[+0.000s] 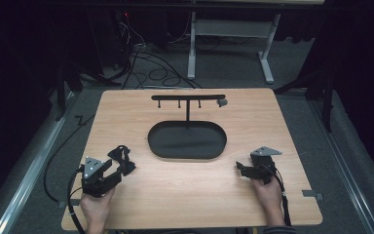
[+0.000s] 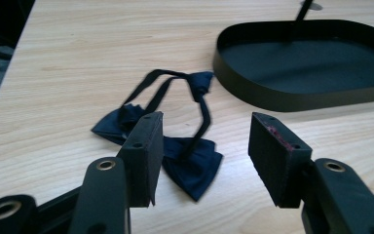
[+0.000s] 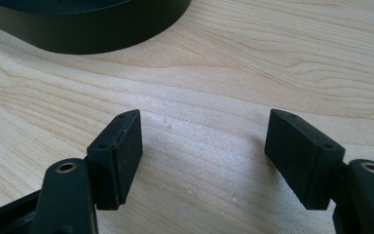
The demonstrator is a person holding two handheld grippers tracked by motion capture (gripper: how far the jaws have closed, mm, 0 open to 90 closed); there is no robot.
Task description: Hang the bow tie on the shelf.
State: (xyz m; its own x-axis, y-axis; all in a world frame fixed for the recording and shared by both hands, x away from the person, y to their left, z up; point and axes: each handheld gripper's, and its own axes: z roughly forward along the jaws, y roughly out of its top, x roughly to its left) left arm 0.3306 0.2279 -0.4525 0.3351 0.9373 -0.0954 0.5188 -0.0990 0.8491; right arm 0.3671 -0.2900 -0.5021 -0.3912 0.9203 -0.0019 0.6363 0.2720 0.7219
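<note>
Dim room, cables on the grey floor beyond, pale wooden desk [image 1: 272, 146] lit from above

Step in hand, as I judge it: pick up the dark blue bow tie [image 2: 185, 163], likely bound for the black stand [image 1: 188, 97] with its crossbar of small pegs

- Bow tie lies flat on the desk at your left, just in front of the left gripper [image 2: 204, 156]. Its thin strap [image 2: 161, 84] loops away from the bow toward the tray
- Left gripper's fingers [image 2: 143, 156] stand spread wide, nothing between them. One finger sits over the middle of the bow; the other is over bare wood to the side
- Right gripper [image 3: 202, 156]: fingers parted too, empty, hovering low over bare wood near the tray's near right end

Doing it well:
- Shift the left gripper so both fingers straddle the bow or its centre knot, not one wing alone. Thin cloth slips and sags
- Come down until the fingertips nearly touch the wood before closing, or you will pinch air
- If hanging is the aim, the strap loop is what must go over a peg; grip so the loop hangs free and open

Around and in the way:
- Black oval tray [image 1: 187, 140] sits mid-desk, between you and the stand's post; its raised rim could catch a dangling strap
- A small grey knob [image 1: 222, 102] sits at the crossbar's right end
- Your right gripper is well apart from the bow tie, so no clash yet
</note>
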